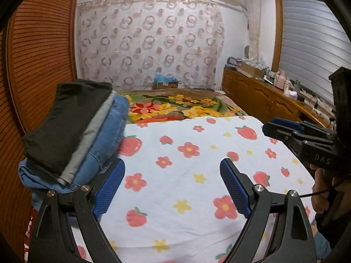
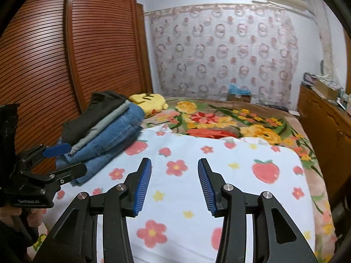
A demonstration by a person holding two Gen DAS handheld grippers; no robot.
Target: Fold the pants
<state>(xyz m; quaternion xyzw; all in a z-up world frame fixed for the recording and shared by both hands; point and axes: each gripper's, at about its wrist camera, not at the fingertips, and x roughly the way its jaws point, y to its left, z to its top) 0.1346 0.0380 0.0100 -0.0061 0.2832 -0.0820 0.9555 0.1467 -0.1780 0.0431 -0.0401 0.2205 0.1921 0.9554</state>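
Both claws hang free over the bed right now, and neither grips a thing. The left claw [image 1: 172, 184] is spread wide, its blue pads well apart above the strawberry sheet [image 1: 197, 135]. The right claw [image 2: 174, 184] is parted too, nothing between its pads.

Look at the stack of folded pants [image 2: 105, 127]: black on top, a grey layer under it, blue denim at the bottom, squared up at the edge of the sheet nearest the slatted wardrobe [image 2: 65, 54]. By the look of it the folding is finished, or at least these pairs are done; no loose pants lie on the sheet in either view.

From the stack, the left claw sits just beside its near corner, one pad almost at the denim, whether touching I can't tell. The right claw is farther out from the stack, over open sheet.
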